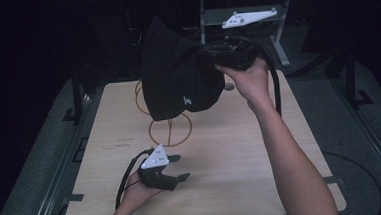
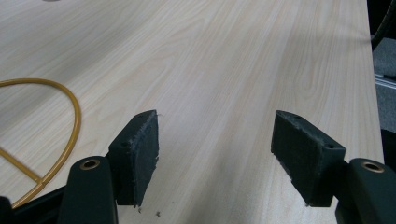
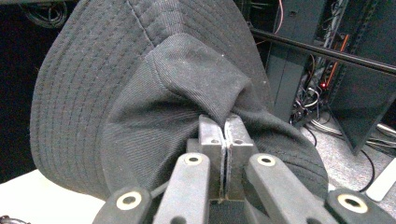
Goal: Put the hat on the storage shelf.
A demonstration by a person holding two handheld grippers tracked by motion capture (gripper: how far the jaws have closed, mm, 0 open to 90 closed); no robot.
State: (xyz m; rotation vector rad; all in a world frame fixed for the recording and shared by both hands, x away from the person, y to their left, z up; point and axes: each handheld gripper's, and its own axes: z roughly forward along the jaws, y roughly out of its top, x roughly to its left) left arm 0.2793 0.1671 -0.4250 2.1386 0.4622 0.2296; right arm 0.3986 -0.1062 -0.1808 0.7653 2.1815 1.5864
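A black bucket hat point(image 1: 176, 73) hangs in the air over the far middle of the table, above a gold wire stand point(image 1: 171, 131). My right gripper point(image 1: 210, 56) is shut on the hat's crown fabric. In the right gripper view the jaws pinch a fold of the hat point(image 3: 154, 93), and the gripper point(image 3: 225, 123) has its pads pressed together. My left gripper point(image 1: 178, 167) rests low at the table's near left, open, with nothing between its pads point(image 2: 137, 154). In the left gripper view the gripper point(image 2: 215, 149) points across bare wood, with the stand's ring point(image 2: 65, 135) at the left.
The light wooden table point(image 1: 261, 148) has dark rails along both sides. A white three-cornered plate point(image 1: 248, 18) sits on a metal frame beyond the far edge. In the right gripper view, dark racks and cables point(image 3: 322, 70) stand behind the hat.
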